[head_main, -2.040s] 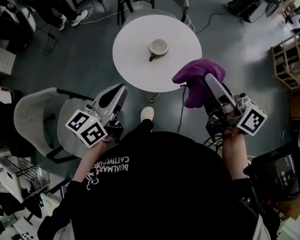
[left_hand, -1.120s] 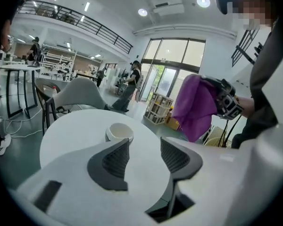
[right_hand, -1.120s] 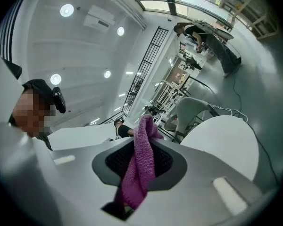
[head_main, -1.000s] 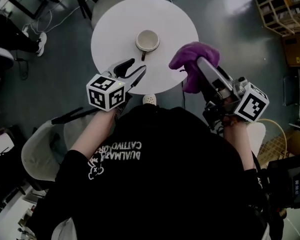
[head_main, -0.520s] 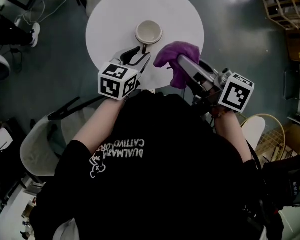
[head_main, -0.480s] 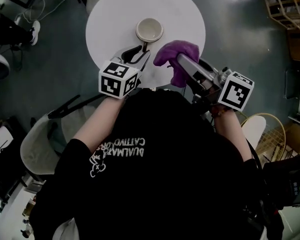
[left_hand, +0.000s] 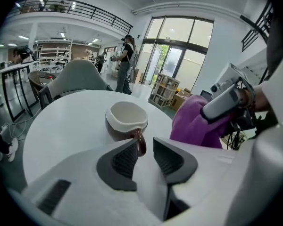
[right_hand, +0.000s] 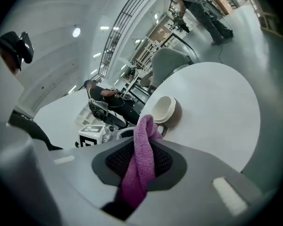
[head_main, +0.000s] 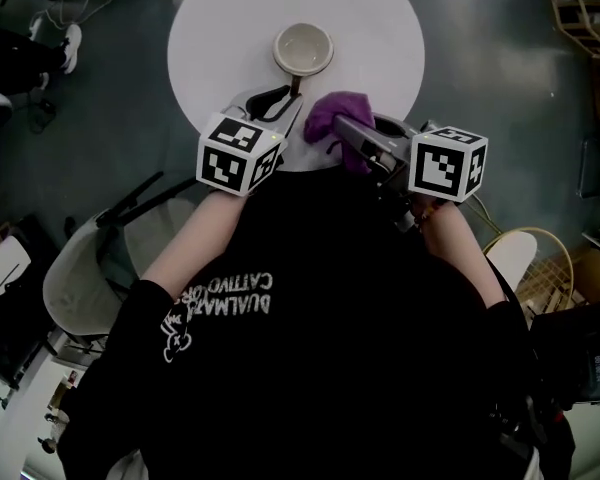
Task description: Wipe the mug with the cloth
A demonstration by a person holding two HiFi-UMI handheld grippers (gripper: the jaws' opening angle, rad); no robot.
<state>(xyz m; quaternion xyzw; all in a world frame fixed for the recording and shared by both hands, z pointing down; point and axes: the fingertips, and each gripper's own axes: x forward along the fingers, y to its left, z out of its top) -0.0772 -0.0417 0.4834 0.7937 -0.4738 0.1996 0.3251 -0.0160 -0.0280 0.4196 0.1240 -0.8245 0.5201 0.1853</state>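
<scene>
A cream-lined brown mug (head_main: 303, 50) stands upright on the round white table (head_main: 380, 28), its handle toward me. My left gripper (head_main: 285, 104) reaches it from the near edge. In the left gripper view the mug (left_hand: 126, 120) sits just past the gripper (left_hand: 146, 144). Its jaws are closing, with the handle (left_hand: 141, 143) between the tips; a gap still shows on the right side. My right gripper (head_main: 340, 128) is shut on a purple cloth (head_main: 332, 115), which hangs beside the handle. The cloth (right_hand: 142, 160) runs up between the right gripper's pads, and the mug (right_hand: 163, 109) lies beyond.
A grey chair (head_main: 85, 278) stands at the lower left and another (left_hand: 78, 76) behind the table. A yellow wire basket (head_main: 525, 258) sits on the floor at right. Shelving (head_main: 580, 8) is at the far right. People (left_hand: 125, 60) stand in the background.
Both grippers have moved in toward the mug. The left jaws have narrowed around the handle, and the cloth has come down close to the mug over the table's near edge.
</scene>
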